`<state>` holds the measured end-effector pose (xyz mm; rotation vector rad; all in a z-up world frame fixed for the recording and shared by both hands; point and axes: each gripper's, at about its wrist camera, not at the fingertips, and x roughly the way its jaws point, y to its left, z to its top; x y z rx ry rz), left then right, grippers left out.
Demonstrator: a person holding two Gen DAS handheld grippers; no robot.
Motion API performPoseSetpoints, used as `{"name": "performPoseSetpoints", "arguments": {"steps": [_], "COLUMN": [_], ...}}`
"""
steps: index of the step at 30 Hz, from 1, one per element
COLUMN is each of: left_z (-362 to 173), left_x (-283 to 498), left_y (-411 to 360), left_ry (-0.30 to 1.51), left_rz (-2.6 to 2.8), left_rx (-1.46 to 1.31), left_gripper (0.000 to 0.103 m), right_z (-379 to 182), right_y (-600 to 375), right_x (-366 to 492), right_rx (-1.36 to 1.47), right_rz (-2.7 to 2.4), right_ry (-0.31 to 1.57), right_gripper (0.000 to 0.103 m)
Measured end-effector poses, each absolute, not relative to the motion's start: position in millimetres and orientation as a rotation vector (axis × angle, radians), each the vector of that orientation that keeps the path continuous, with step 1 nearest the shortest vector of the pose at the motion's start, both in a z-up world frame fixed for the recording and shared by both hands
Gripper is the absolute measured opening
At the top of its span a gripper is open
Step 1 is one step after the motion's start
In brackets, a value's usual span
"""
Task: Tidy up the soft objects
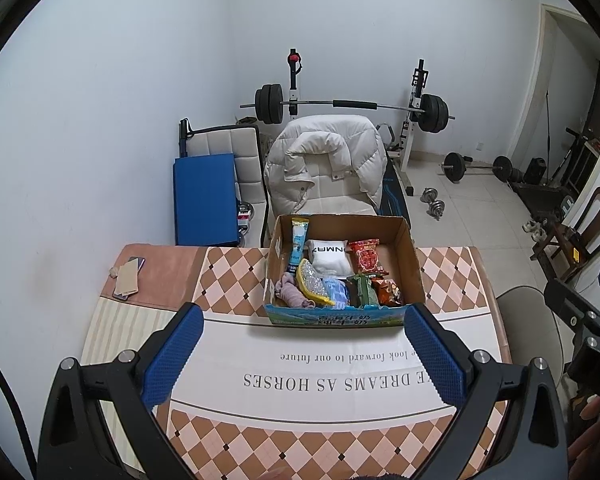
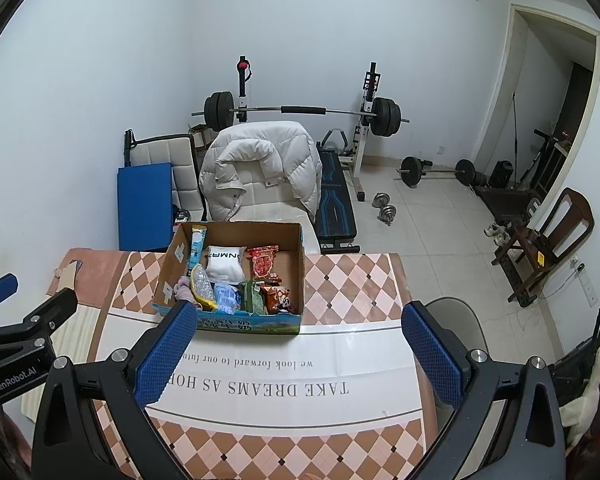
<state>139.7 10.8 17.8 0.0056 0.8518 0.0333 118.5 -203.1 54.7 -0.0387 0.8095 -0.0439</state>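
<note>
Checkered tablecloth (image 1: 236,272) is covering a table in a home gym room. Above it, the left gripper (image 1: 304,344) and the right gripper (image 2: 296,340) are both hovering with blue fingers spread wide, holding nothing. Just beyond them, a cardboard box (image 1: 410,264) is sitting on the cloth, holding soft items: a white pouch (image 1: 328,256), a red snack packet (image 1: 366,258), a grey cloth (image 1: 294,296). Behind, a white jacket (image 1: 324,160) is draping over a chair.
</note>
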Motion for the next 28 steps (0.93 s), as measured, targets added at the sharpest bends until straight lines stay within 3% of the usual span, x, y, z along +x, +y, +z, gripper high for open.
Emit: {"name": "performPoseSetpoints", "arguments": {"steps": [28], "left_z": [34], "left_x": [149], "left_y": [18], "left_ry": [0.822], "left_rz": [0.041], "left_rx": [0.006], "left_gripper": [0.103], "right_z": [57], "right_y": [-208], "right_x": [122], "right_rx": [-0.032], "right_rz": [-0.053], "right_ry": [0.809], "right_gripper": [0.103]}}
